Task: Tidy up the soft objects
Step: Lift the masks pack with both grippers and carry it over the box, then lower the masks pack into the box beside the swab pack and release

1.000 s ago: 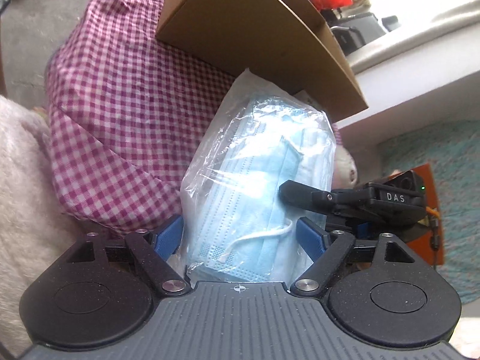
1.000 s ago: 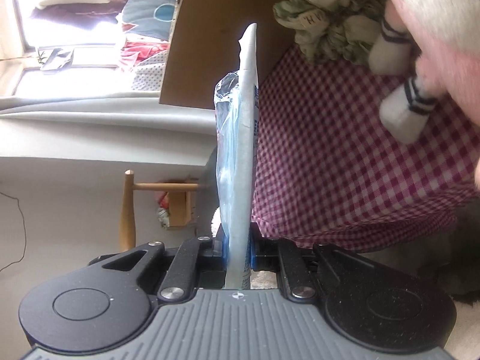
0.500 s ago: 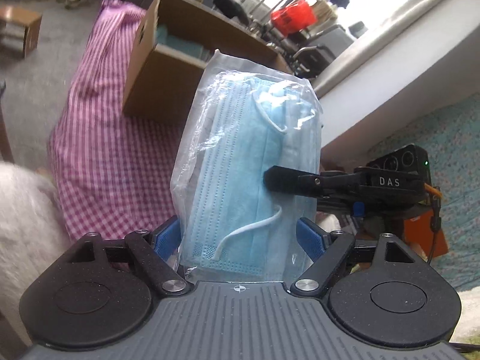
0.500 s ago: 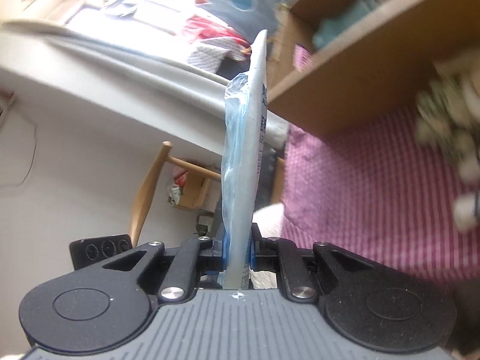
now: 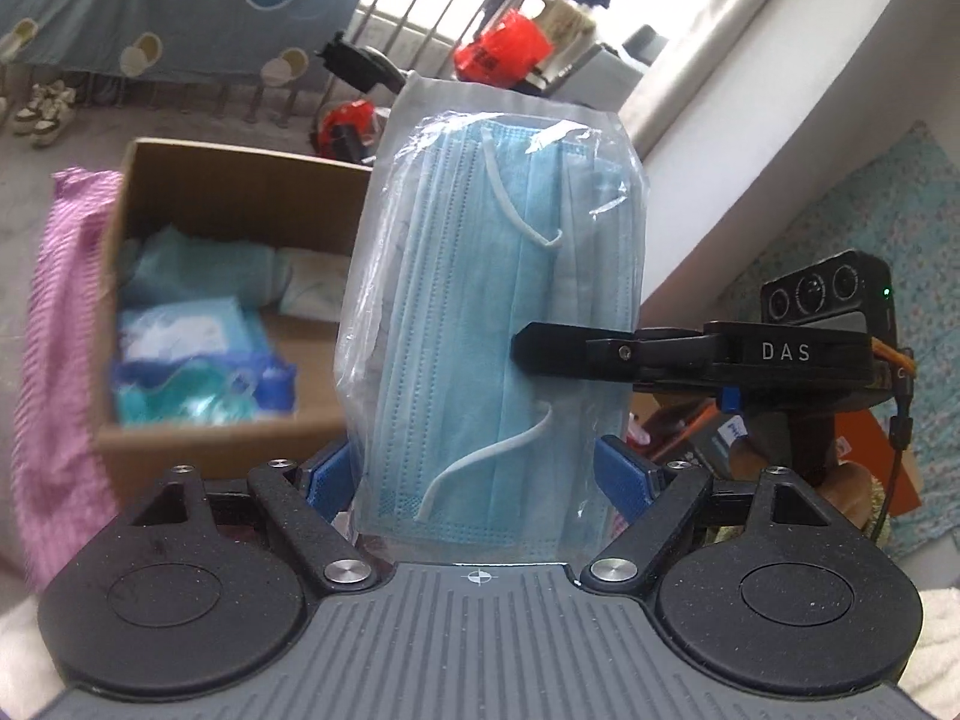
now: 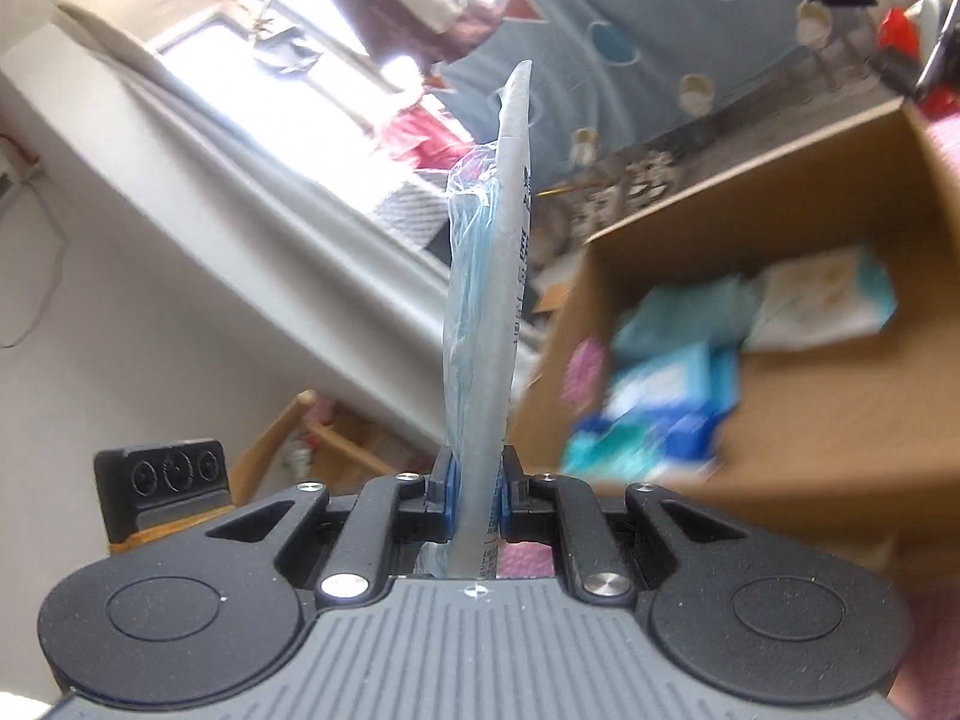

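Right gripper [image 6: 474,501]: blue pads pressed onto the lower edge of the mask packet [image 6: 483,324], pinching it edge-on and upright; left gripper [image 5: 480,474]: blue fingers [image 5: 621,474] spread wide, the packet's broad face standing between them, contact with either pad not discernible; mask packet: clear wrap, blue masks, white ear loops, held in the air; beyond, cardboard box [image 5: 240,192], open, holding blurred blue and teal soft packs; pink checked cloth [image 5: 54,324] beside the box; window [image 5: 456,6] farthest.
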{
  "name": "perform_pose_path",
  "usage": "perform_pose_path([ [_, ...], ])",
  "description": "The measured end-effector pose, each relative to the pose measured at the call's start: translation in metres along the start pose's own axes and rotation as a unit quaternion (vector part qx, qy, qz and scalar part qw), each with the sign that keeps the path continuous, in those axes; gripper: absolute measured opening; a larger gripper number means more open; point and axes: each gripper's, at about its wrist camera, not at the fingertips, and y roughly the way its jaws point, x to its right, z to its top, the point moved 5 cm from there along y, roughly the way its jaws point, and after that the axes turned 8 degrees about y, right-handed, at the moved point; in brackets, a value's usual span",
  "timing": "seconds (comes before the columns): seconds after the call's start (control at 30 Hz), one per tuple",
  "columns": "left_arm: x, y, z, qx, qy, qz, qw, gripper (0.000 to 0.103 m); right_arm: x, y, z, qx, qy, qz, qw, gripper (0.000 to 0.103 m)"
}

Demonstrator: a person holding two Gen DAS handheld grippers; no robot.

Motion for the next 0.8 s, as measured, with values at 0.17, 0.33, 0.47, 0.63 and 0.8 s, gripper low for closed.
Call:
perform_pose_path([
  [0.17,-0.012,0.089,0.044,-0.050,-0.007,-0.020,0.9985,0.083,0.056,0.007,0.067,-0.017,0.015,-0.072,0.997,0.014],
  [0.33,-0.028,0.170,0.062,-0.105,-0.030,-0.040,0.9932,0.083,0.117,0.031,0.111,-0.055,0.028,-0.156,0.986,0.015],
  [0.47,-0.040,0.216,0.062,-0.140,-0.055,-0.043,0.9877,0.082,0.150,0.051,0.130,-0.091,0.016,-0.223,0.970,0.015],
  [0.63,-0.049,0.247,0.057,-0.167,-0.073,-0.042,0.9823,0.082,0.164,0.068,0.138,-0.116,-0.036,-0.309,0.943,0.022],
  [0.8,-0.048,0.260,0.049,-0.179,-0.071,-0.052,0.9798,0.082,0.154,0.066,0.139,-0.115,-0.093,-0.362,0.921,0.054],
])
